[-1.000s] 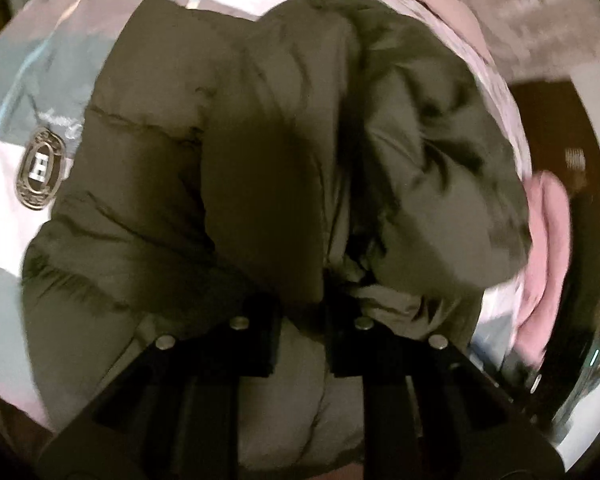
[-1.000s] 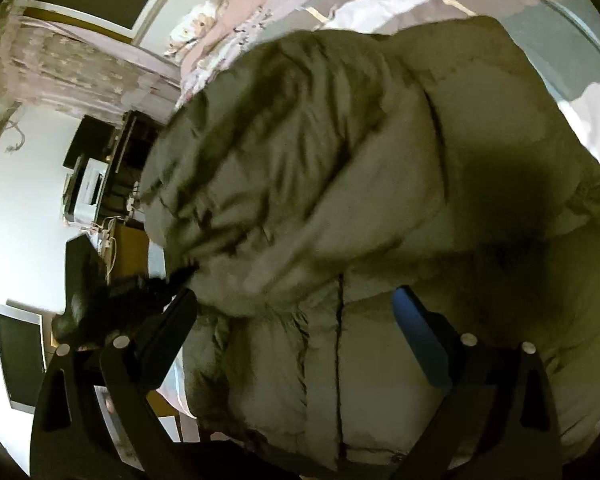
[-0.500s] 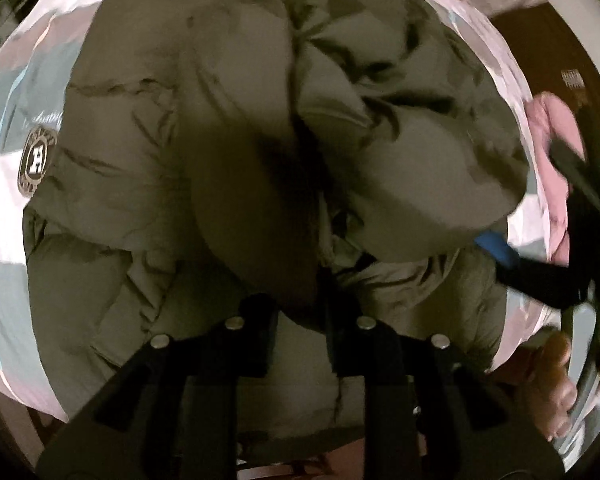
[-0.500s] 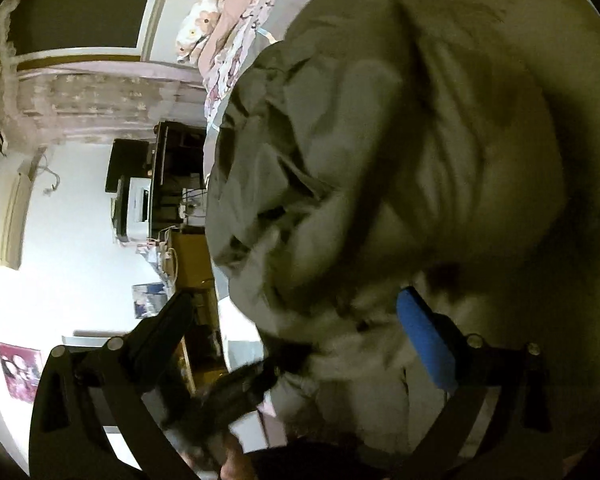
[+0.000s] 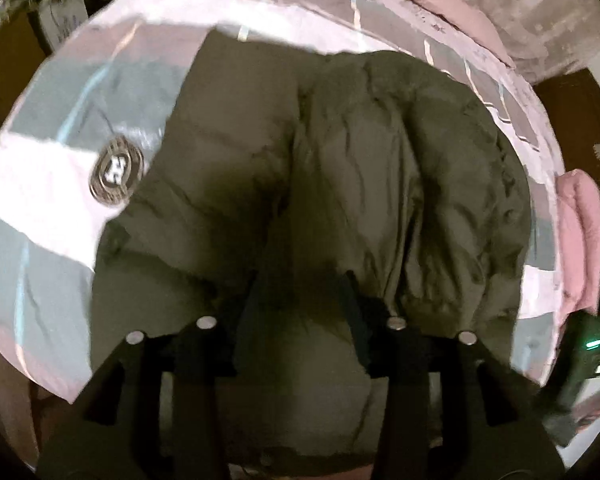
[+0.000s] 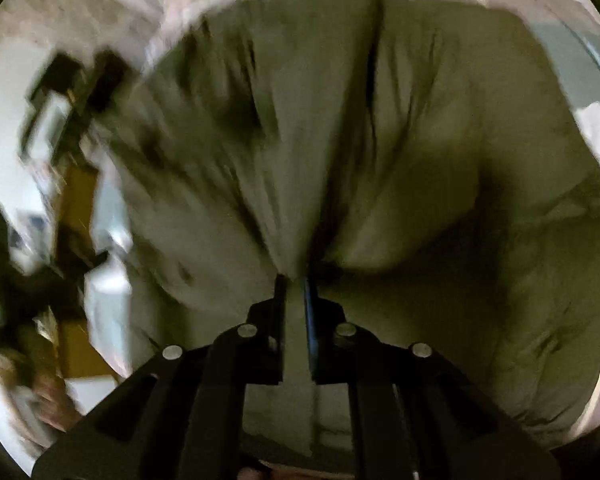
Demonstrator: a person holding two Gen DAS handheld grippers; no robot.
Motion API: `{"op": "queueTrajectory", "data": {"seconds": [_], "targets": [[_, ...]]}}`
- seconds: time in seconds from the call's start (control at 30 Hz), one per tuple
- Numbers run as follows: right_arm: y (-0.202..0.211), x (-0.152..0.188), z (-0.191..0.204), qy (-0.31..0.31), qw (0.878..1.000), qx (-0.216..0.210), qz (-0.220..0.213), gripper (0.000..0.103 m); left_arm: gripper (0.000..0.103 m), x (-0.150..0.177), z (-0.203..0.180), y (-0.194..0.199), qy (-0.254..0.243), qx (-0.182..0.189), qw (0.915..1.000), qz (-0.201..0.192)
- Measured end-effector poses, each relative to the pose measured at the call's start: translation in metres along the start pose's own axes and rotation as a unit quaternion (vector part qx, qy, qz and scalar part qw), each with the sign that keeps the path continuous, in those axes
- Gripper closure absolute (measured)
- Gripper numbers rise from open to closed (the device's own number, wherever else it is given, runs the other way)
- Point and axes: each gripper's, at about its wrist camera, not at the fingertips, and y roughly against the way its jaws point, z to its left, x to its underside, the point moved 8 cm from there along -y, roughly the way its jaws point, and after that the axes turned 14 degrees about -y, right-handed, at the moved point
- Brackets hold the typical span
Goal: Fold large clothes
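A large olive puffer jacket lies bunched on a bed with a striped cover. A round badge shows at the jacket's left edge. My left gripper points steeply down at the jacket's near part. Its jaws are opening, and a dark fold of fabric lies loose between the fingers. In the right wrist view the jacket fills the frame. My right gripper is shut, pinching a gathered fold at its tips, with creases radiating from the pinch.
A pink folded cloth lies at the bed's right edge. Pink bedding and something orange sit at the far end. Blurred dark furniture and a yellow-brown piece stand beside the bed. A hand shows at lower left.
My left gripper's jaws have parted from the fold they pinched, and the lifted jacket part has settled flatter. My right gripper moved in onto the jacket and went from wide open to shut on it.
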Motion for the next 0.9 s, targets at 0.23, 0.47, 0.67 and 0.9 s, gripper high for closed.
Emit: {"op": "queueTrajectory", "data": {"seconds": [0.23, 0.47, 0.67, 0.9], "targets": [[0.071, -0.037, -0.001, -0.038, 0.984, -0.031, -0.169, 0.040, 0.047, -0.014, -0.028, 0.021, -0.052, -0.024, 0.9968, -0.056], [0.096, -0.053, 0.064, 0.045, 0.966, -0.072, -0.243, 0.034, 0.045, -0.039, -0.056, -0.024, -0.058, -0.004, 0.9983, 0.007], [0.018, -0.087, 0.036, 0.000, 0.982, -0.004, -0.188, 0.036, 0.043, -0.057, -0.033, -0.075, -0.024, -0.050, 0.9974, 0.045], [0.005, -0.143, 0.019, -0.006, 0.974, 0.028, -0.225, 0.039, 0.031, -0.078, -0.035, -0.094, -0.050, -0.120, 0.9913, 0.022]]}}
